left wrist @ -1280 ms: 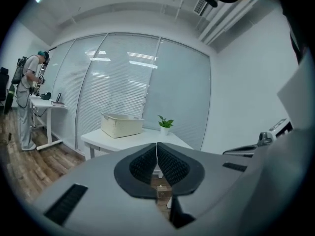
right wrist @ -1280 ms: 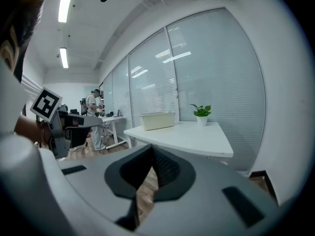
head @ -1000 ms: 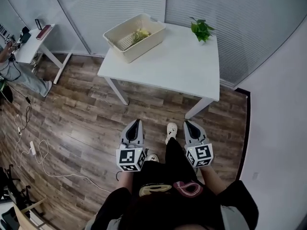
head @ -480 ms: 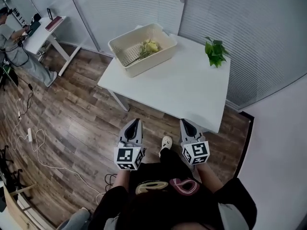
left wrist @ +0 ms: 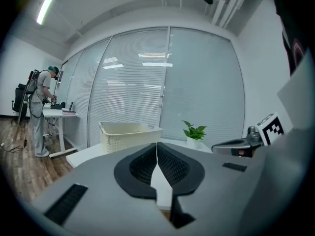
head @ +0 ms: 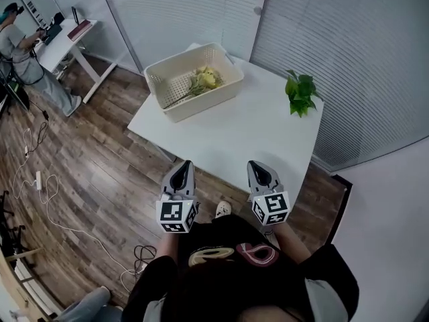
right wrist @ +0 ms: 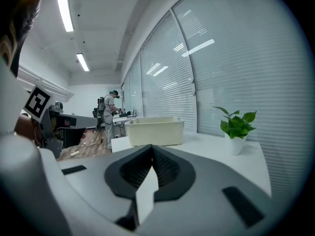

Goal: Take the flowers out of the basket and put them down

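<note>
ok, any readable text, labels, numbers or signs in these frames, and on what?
No readable words or numbers anywhere.
Black-and-white marker cube on the left gripper, and the one on the right gripper: square code patterns, not text.
Pink and cream print on the person's black shirt: looped shapes, not readable as letters.
Cream perforated plastic basket: no label visible.
Items on the far white desk: too small to read.

Seen from above, the person holds both grippers out in front of the body, side by side and a little apart, each pointing forward and slightly downward. The left gripper (head: 182, 166) has its fingers (left wrist: 140, 163) pressed together with nothing between them. The right gripper (head: 259, 168) likewise has its fingers (right wrist: 167, 168) closed and empty. On each gripper the marker cube (head: 175, 217) sits at the end nearest the person.
</note>
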Demonstrator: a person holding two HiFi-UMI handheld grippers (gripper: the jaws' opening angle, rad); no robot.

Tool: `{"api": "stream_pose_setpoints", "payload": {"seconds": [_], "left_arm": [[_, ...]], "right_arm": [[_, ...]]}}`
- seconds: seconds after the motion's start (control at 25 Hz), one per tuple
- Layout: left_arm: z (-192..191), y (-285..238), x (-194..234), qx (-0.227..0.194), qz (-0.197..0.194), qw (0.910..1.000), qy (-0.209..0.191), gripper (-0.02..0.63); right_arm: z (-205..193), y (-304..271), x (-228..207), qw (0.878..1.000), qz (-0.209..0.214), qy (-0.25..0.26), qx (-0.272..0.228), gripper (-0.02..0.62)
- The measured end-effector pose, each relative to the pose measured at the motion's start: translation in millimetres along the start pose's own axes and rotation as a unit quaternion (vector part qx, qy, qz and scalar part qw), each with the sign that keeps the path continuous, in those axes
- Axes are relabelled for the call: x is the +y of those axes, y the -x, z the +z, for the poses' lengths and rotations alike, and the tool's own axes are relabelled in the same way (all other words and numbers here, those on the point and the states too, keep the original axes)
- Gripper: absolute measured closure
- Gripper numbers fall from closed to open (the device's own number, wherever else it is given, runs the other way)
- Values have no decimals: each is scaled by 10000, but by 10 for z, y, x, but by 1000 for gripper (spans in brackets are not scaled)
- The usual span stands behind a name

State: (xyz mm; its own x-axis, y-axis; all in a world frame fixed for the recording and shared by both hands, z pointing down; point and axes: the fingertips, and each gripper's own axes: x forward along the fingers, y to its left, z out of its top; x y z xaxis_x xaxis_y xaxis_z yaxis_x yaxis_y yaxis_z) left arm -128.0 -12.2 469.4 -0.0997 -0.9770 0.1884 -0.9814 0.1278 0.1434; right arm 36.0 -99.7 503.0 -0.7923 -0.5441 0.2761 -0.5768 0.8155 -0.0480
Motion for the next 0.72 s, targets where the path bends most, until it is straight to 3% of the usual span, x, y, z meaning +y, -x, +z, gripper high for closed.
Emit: {"api": "stream_pose_setpoints", "payload": {"seconds": [0.44, 0.72], "left_arm": [[21, -262, 54, 71, 292, 9995, 26, 588], [96, -469, 102, 95, 216, 9997, -36, 588]], "right_arm": [[-47, -141, -185, 9995, 288, -18, 127, 584], [-51, -218, -266, 9994, 283, -26, 216, 584]]}}
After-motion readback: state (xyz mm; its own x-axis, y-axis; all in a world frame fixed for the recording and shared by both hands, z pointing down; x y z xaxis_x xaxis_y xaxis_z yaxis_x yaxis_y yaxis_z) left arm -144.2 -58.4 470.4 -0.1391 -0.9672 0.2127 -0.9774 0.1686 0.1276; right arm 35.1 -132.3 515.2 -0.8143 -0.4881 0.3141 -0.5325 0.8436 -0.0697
